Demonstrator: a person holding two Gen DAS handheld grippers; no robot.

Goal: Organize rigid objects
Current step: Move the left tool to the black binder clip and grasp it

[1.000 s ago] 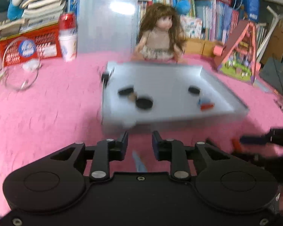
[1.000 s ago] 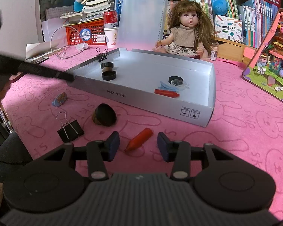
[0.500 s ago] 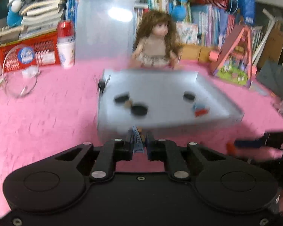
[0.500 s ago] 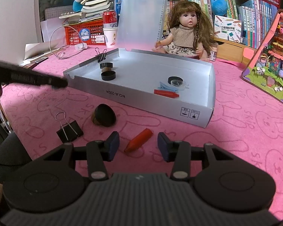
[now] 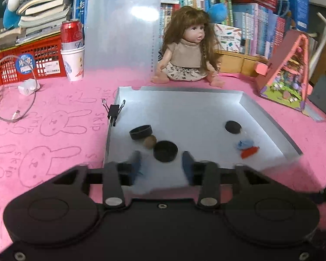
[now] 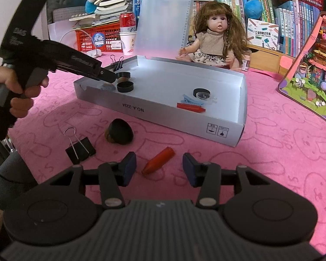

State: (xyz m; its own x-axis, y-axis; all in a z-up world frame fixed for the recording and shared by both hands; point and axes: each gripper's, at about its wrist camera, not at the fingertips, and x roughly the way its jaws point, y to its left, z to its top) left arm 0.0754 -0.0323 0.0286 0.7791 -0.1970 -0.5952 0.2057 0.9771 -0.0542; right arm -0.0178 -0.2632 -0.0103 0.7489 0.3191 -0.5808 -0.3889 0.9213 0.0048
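A shallow grey box (image 5: pixel 269 117) lies on the pink cloth, and my left gripper (image 5: pixel 160 162) hangs over its near left corner. Its jaws are opening. A small blue piece (image 5: pixel 140 171), blurred, hangs loose by the left finger; the right wrist view shows it (image 6: pixel 107 86) on the box floor under the gripper tip (image 6: pixel 107 77). Two black caps (image 5: pixel 165 151), a brown ball (image 5: pixel 150 141), a blue clip (image 5: pixel 245 144) and a red crayon (image 5: pixel 248 152) are in the box. My right gripper (image 6: pixel 158 166) straddles a second red crayon (image 6: pixel 158 159) on the cloth, jaws opening, pads clear of it.
A black binder clip (image 6: pixel 80 150) and a dark round lump (image 6: pixel 119 131) lie on the cloth in front of the box (image 6: pixel 163 113). Another binder clip (image 5: pixel 113 111) sits on its left rim. A doll (image 5: pixel 189 50), clipboard (image 5: pixel 121 28), cup (image 5: pixel 72 64) and toy house (image 5: pixel 286 69) stand behind.
My left gripper shut on the small blue piece on the cloth, carried it forward over the box and has spread its jaws. The right gripper has stayed over the red crayon.
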